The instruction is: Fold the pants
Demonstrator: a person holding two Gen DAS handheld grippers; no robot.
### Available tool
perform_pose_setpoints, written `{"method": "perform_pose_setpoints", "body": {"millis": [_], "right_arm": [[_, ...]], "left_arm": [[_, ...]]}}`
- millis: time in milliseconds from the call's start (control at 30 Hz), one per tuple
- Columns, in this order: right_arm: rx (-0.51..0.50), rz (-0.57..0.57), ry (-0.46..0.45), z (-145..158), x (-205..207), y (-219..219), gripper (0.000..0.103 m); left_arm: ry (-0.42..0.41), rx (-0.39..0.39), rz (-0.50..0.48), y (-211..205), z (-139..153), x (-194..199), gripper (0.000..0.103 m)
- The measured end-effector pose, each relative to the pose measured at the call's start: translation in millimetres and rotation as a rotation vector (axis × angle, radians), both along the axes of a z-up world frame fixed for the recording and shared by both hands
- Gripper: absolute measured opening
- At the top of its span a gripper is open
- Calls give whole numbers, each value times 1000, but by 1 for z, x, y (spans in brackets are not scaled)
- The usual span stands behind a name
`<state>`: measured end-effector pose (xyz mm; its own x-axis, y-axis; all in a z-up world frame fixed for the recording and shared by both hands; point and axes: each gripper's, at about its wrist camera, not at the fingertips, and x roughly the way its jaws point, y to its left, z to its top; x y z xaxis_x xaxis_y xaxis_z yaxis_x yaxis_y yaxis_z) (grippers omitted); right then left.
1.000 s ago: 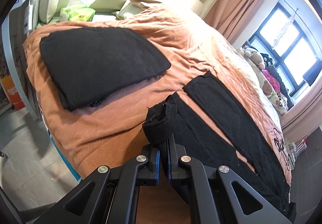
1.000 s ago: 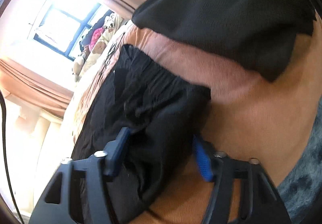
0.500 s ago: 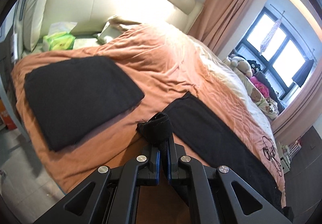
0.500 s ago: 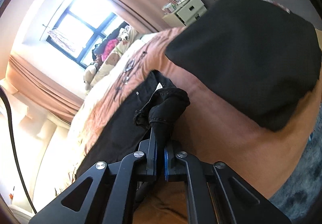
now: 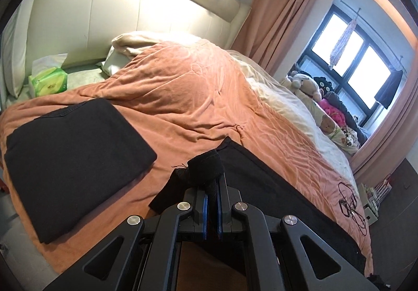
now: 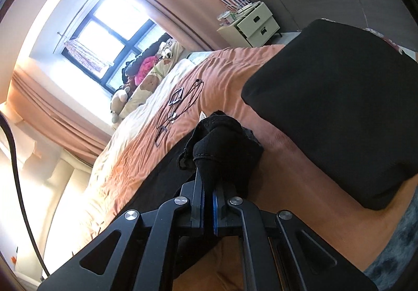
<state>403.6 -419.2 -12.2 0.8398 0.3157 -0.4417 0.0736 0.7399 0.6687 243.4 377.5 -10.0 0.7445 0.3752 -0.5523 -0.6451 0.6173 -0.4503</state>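
The pants (image 5: 274, 202) are being held over the bed (image 5: 183, 97), one bunched end being pinched by the closed left gripper (image 5: 212, 193), another by the closed right gripper (image 6: 207, 187). Next, both ends probably need carrying across together, kept taut.

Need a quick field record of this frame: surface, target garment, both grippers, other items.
surface: bed with orange blanket
target: black pants, stretched along the bed, near end bunched and lifted
left hand-held gripper: shut on pants
right hand-held gripper: shut on pants
folded black garment: flat on blanket, apart from pants
tissue pack: by headboard
cables: on blanket beyond pants
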Motion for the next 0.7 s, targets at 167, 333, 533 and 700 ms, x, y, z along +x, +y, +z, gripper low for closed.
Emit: {"method": "perform_pose_setpoints", "body": {"millis": [167,333,533,700], "right_arm": [[-19,-12,1,8,5,6,1],[-25,-33,15,15,25,16,1],[-37,-57,30,21,45,32,1],[-61,-80,59,26,71,47,1]], "left_arm": [[9,20,-14,9,4,30,5],[15,20,-25,19,5,60,5],[34,27,-37,30,2,100,5],[75,32,-49,39,-9,135,5]]}}
